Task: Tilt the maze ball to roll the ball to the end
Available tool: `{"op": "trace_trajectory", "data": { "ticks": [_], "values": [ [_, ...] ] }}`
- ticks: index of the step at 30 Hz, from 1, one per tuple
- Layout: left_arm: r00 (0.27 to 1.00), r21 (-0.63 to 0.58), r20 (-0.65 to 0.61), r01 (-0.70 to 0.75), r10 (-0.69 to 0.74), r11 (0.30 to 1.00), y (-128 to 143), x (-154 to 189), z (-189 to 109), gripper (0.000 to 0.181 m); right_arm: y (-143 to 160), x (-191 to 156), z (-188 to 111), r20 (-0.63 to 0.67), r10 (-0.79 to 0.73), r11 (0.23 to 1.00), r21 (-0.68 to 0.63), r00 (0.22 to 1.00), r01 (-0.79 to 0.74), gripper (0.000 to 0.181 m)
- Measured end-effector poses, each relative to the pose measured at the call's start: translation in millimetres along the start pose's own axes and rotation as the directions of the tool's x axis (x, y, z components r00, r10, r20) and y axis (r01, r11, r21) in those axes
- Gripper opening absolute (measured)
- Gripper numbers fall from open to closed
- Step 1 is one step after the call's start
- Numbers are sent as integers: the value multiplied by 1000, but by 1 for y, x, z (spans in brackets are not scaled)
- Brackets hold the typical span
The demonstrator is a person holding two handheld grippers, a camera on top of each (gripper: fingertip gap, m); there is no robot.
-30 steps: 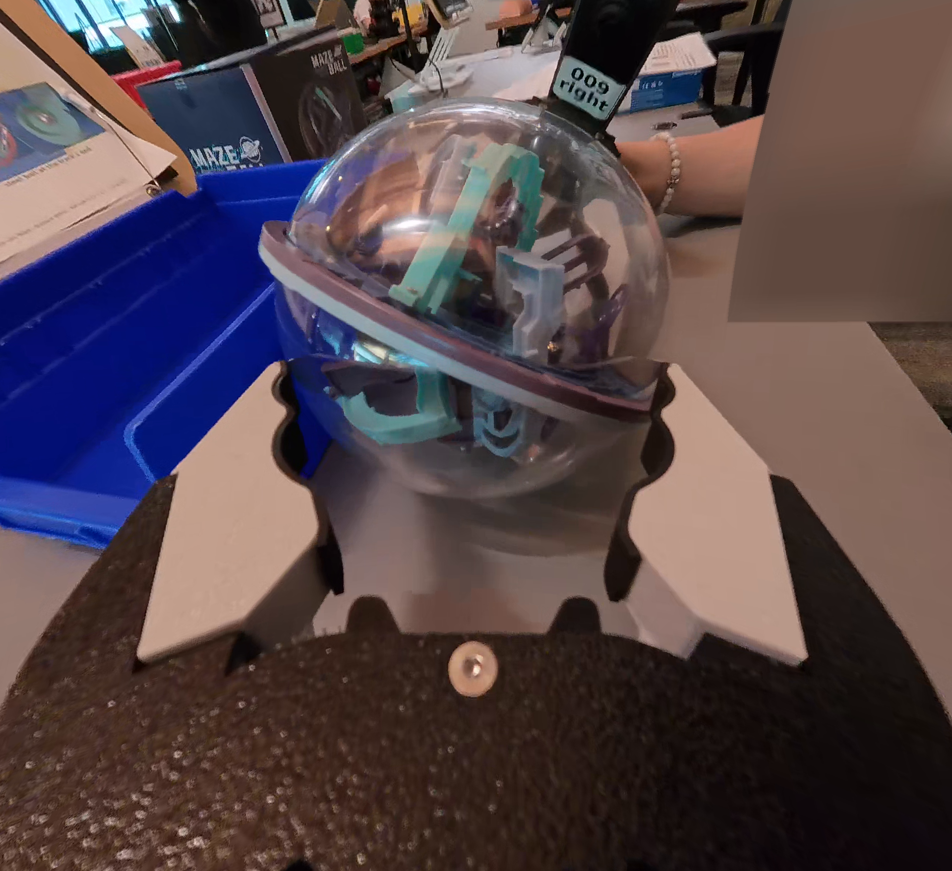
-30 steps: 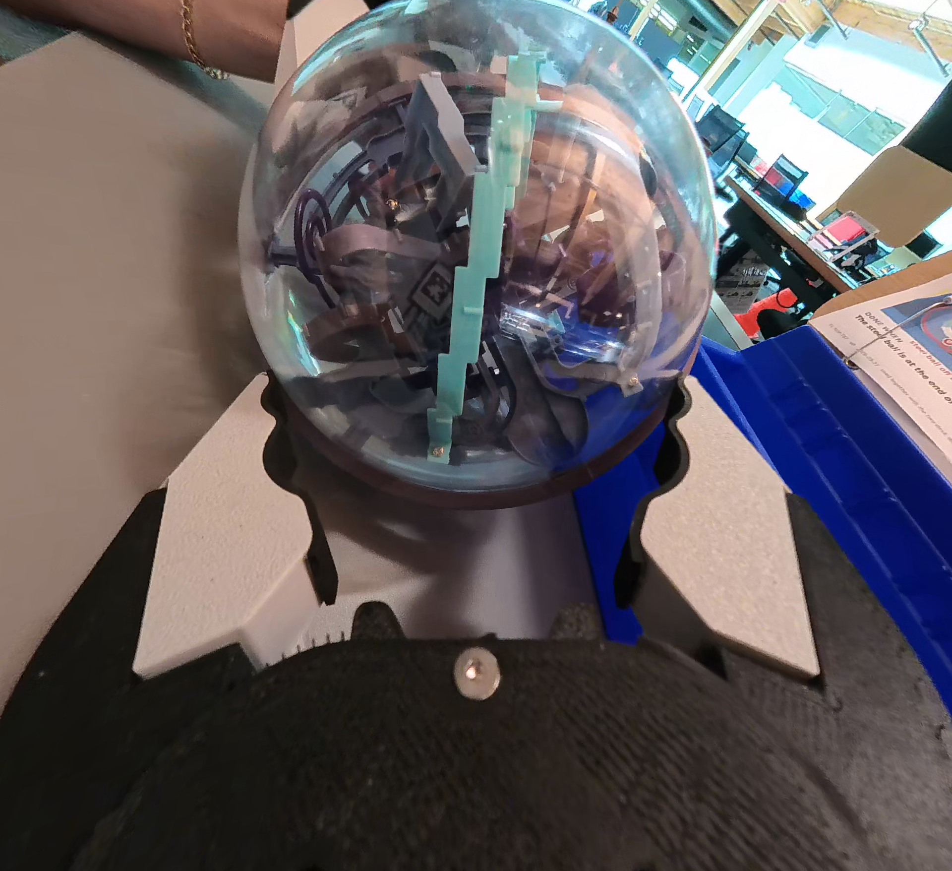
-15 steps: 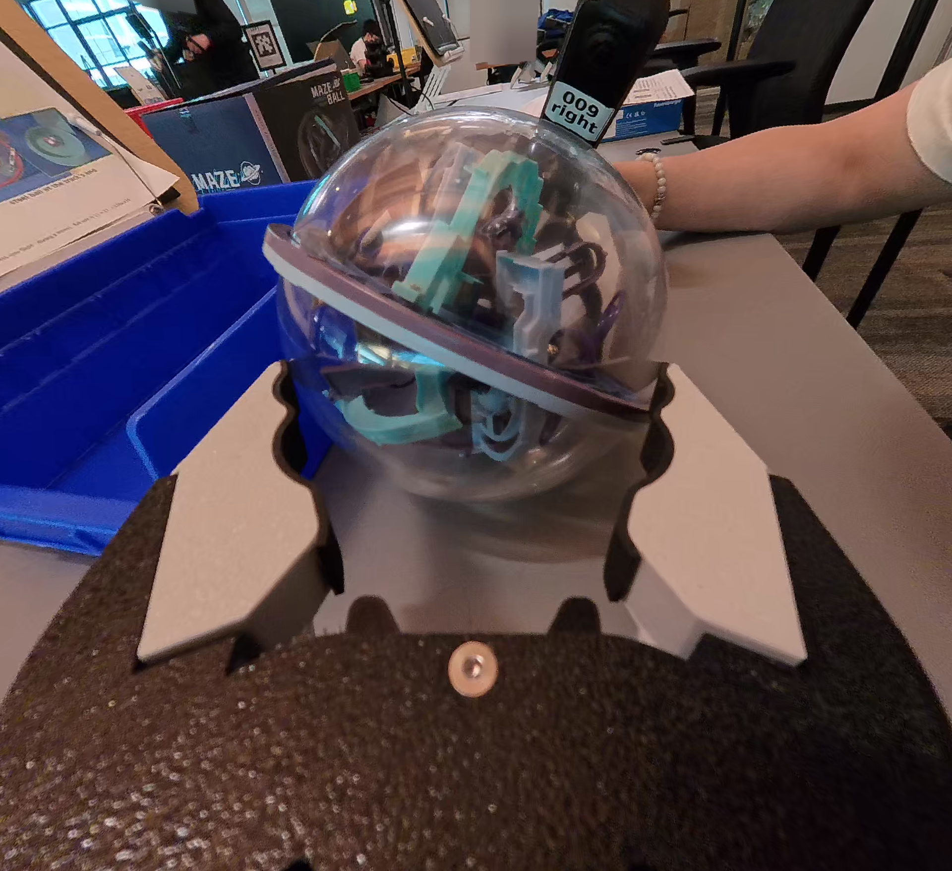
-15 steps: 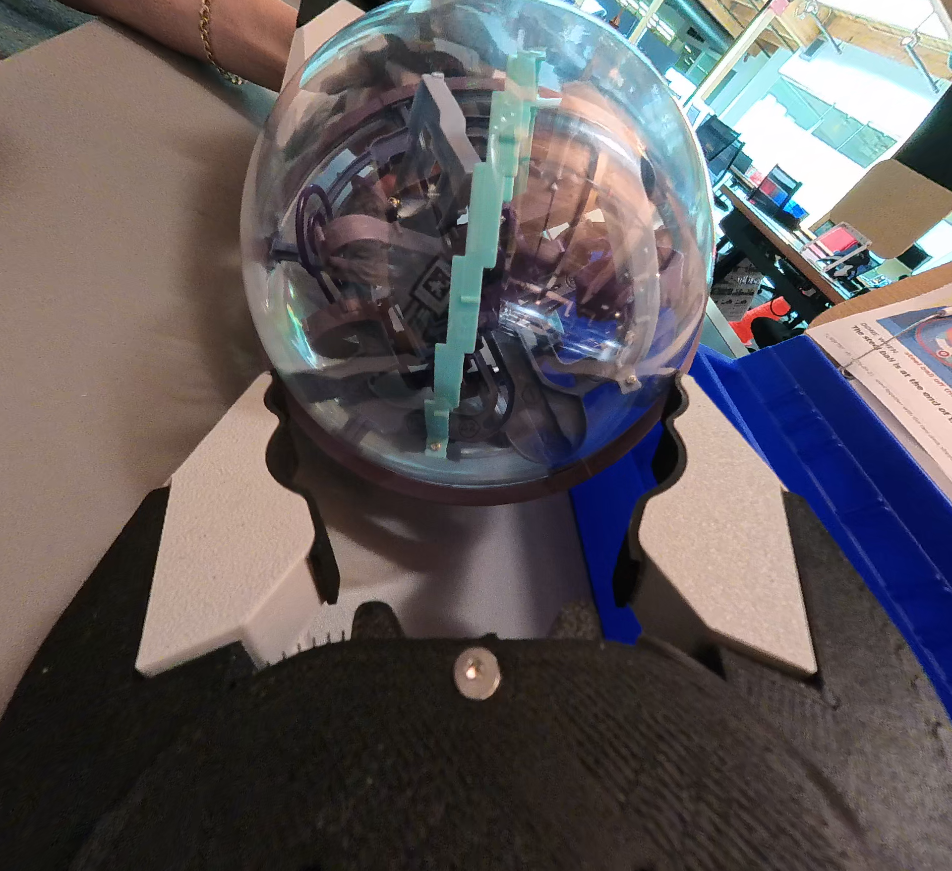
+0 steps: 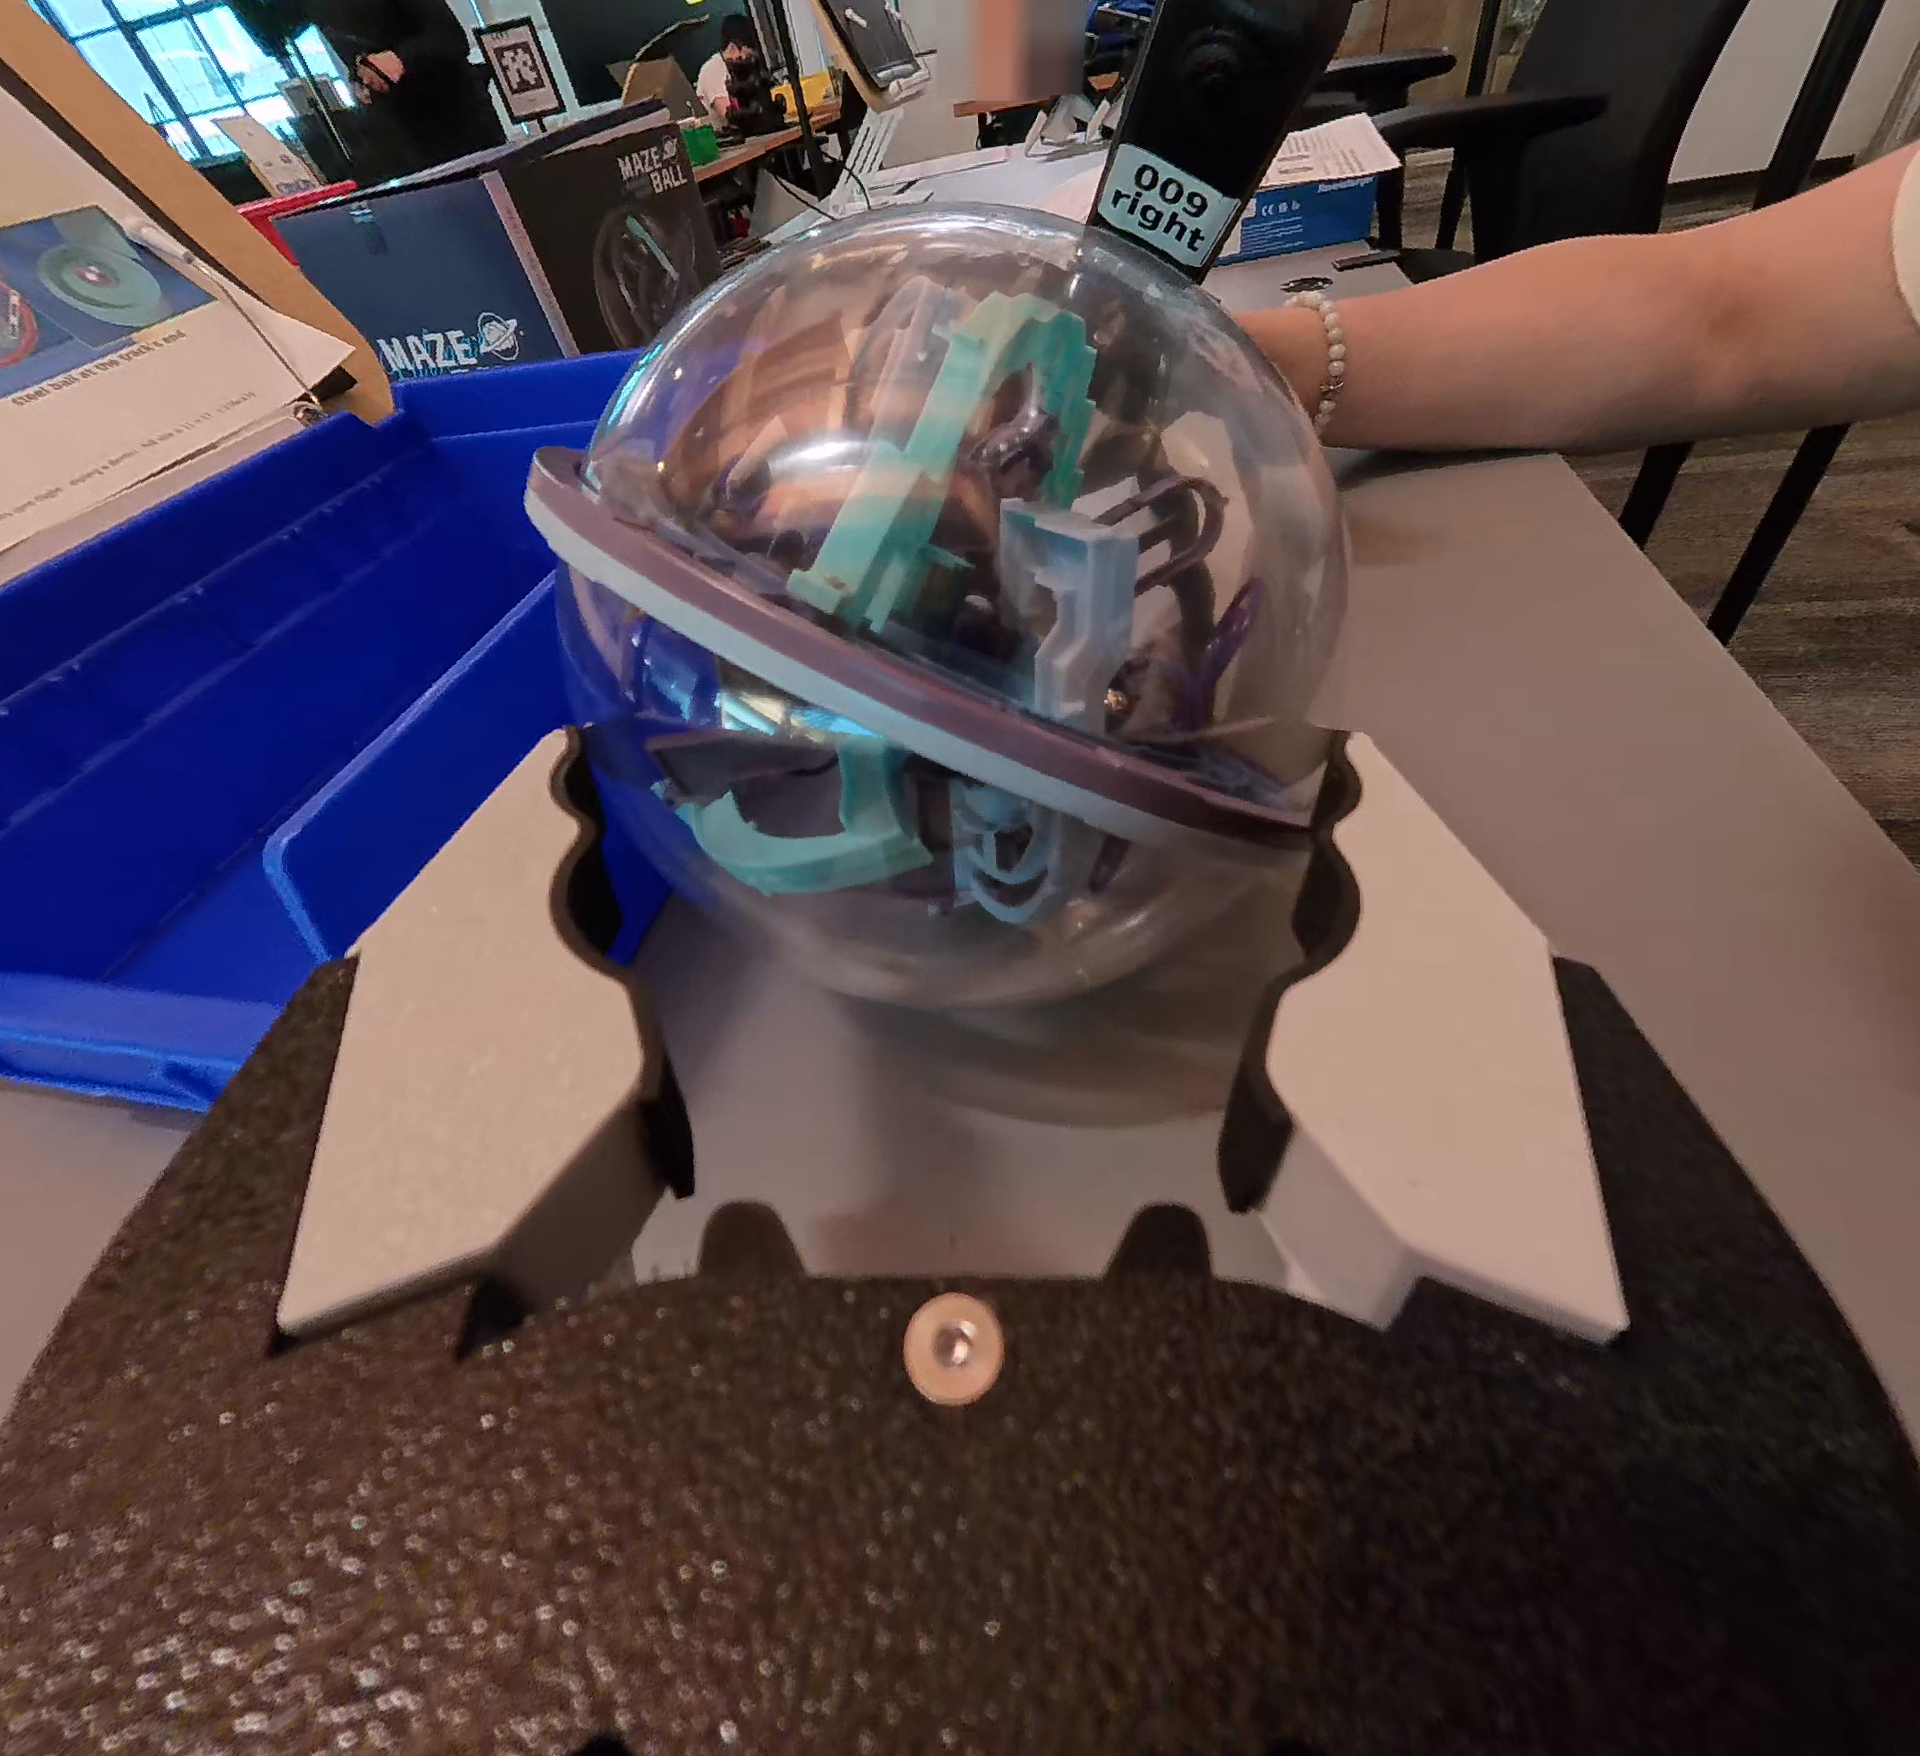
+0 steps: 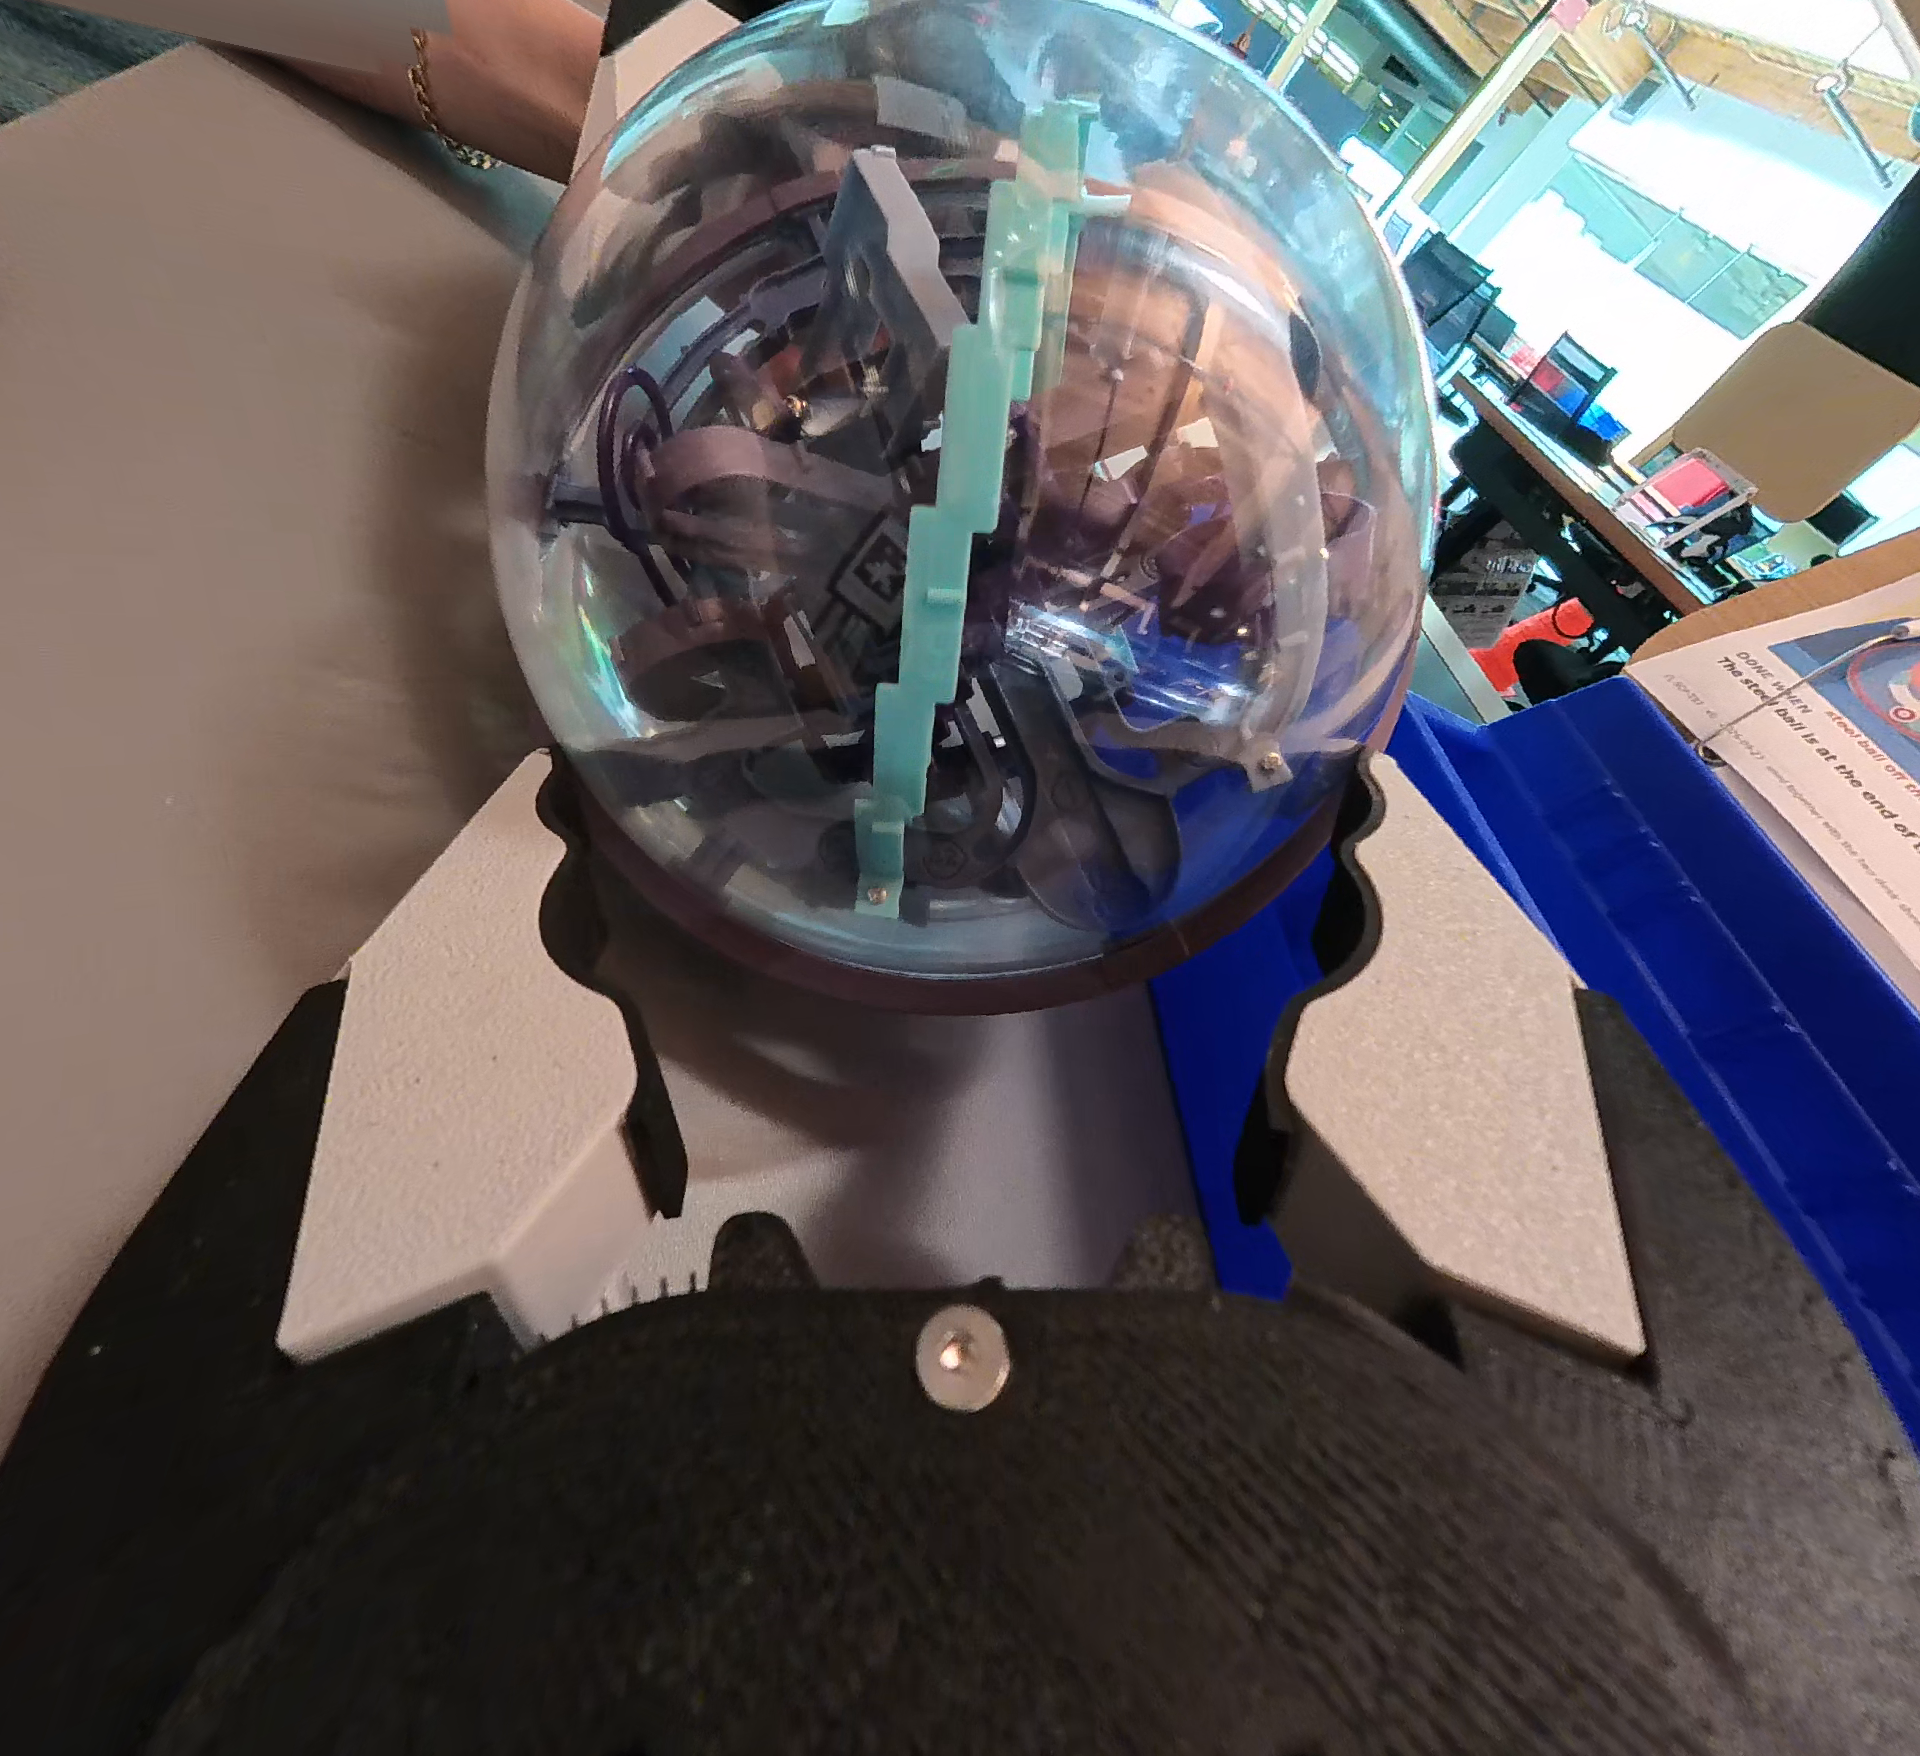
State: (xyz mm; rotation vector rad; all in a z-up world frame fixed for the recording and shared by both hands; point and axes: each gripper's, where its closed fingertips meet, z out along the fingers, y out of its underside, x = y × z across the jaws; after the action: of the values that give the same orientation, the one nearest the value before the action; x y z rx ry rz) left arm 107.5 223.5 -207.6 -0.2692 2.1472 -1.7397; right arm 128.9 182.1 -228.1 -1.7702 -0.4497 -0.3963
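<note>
The maze ball (image 5: 935, 563) is a clear sphere with a grey-purple ring around its middle and teal, grey and purple tracks inside. My left gripper (image 5: 956, 771) is shut on it, one fingertip on each side. My right gripper (image 6: 956, 792) clasps the same maze ball (image 6: 966, 459) from the opposite side. The ring slopes down to the right in the left wrist view. The sphere is just above the grey table (image 5: 1558, 771). I cannot pick out the small ball inside. The right gripper's body (image 5: 1216, 96) rises behind the sphere.
A blue bin (image 5: 208, 667) stands left of the sphere; it also shows in the right wrist view (image 6: 1662, 875). A cardboard sheet with a printed page (image 5: 104, 335) leans on it. A maze ball box (image 5: 499, 252) stands behind. A person's arm (image 5: 1558, 356) lies on the table.
Both grippers have kept their hold on the sphere and tipped a little with it, so the room behind it has shifted in both views. The ring's slope is nearly unchanged.
</note>
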Motion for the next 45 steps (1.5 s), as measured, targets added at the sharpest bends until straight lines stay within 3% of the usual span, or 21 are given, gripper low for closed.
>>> {"op": "trace_trajectory", "data": {
  "ticks": [17, 24, 30, 37, 40, 45],
  "values": [
    [1000, -52, 27, 13, -11, 999, 1, -4, 2, 131, 3, 3, 1, -16, 24, 999, -21, 1000, -25, 140],
    [996, -107, 54, 80, -74, 991, 14, -5, 11, 130, -28, 7, 5, -125, -82, 995, 44, 989, 89, 154],
    [978, -83, 27, 208, -206, 975, 11, -3, 12, 131, -31, 8, 3, -92, 42, 993, 117, 995, -31, 154],
    [967, -75, -5, 255, -256, 964, 8, -1, 10, 128, -31, 7, -1, -48, 116, 988, 111, 992, -110, 152],
    [983, -57, 9, 185, -185, 981, 4, -2, 7, 125, -25, 6, -1, -48, 97, 993, 79, 994, -93, 152],
    [999, 24, 36, 18, -19, 1000, -18, 1, -2, 119, -2, 5, -3, -50, -20, 996, -86, 999, 16, 148]
  ]
}}
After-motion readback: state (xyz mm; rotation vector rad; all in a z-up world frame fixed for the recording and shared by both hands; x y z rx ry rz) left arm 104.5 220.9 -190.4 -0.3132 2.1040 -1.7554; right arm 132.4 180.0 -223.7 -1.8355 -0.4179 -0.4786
